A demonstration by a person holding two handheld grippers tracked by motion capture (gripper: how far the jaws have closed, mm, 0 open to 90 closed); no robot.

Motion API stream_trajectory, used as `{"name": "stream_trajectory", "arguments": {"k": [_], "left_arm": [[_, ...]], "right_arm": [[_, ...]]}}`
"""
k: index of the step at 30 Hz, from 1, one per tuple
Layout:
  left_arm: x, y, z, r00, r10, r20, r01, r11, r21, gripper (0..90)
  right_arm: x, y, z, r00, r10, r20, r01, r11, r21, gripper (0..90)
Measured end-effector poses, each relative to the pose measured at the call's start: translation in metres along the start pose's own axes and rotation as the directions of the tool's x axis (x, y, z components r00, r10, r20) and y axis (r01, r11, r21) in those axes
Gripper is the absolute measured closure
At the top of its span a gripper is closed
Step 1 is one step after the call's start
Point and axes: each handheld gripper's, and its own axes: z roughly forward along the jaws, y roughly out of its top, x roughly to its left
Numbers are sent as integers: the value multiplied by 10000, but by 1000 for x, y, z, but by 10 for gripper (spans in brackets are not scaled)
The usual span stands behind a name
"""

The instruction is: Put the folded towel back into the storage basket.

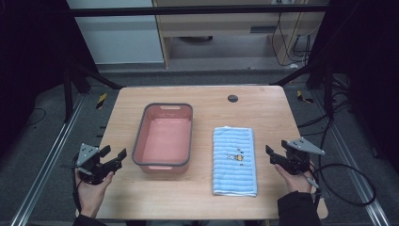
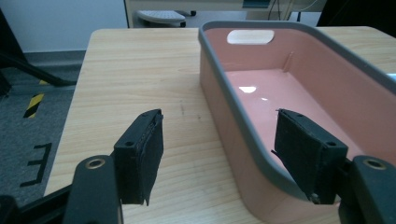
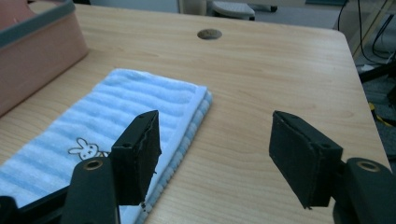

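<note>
Wooden desk point(image 1: 207, 193), light grain, round grommet hole point(image 1: 233, 98) near the far edge, right of centre.

Pink tub point(image 1: 163, 136) with grey rim sits left of centre, long side running away from the person, nothing inside. Cut-out handle visible on its far wall in the left gripper view.

Blue striped towel point(image 1: 234, 161) lies flat and folded just right of the tub, apart from it, also lengthwise, near end close to the front edge. Small bunny print point(image 3: 87, 148) on top.

Left claw point(image 1: 115, 157) held in the person's left hand at the desk's left edge, near the tub's near-left corner. Jaws wide, nothing between the pads. In the left gripper view the tub's near corner rim sits in front of the right jaw; can't tell if it touches.

Right claw point(image 1: 273, 157) held in the right hand at the right edge, just beside the towel's right side, level with its middle. Jaws wide, holding nothing. In the right gripper view one jaw overlaps the towel's folded edge, the other is over bare wood.
</note>
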Motion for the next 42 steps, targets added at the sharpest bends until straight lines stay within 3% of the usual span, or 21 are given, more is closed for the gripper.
{"name": "stream_trajectory", "arguments": {"k": [4,12,18,27,31,42], "left_arm": [[-6,4,-2,9998,136,127,-135,9999,-56,319],[-23,12,-6,9978,340,562,-333,9993,-143,304],[-38,13,-1,9945,654,813,-652,9979,-45,304],[-56,19,2,9895,831,1187,-824,9965,-111,304],[-70,22,5,9847,1011,1422,-996,9949,-178,305],[-113,30,19,9654,1488,2143,-1459,9889,-293,312]], "right_arm": [[3,5,-5,9998,-189,-7,189,9997,-139,358],[4,16,-11,9999,-26,-105,24,9998,-209,346],[4,19,-10,9998,-141,-162,138,9998,-163,367],[7,29,-5,9995,-147,-296,143,9998,-147,357],[13,38,-1,9979,-538,-355,531,9984,-200,385],[13,58,5,9982,-463,-393,447,9982,-390,385]]}}
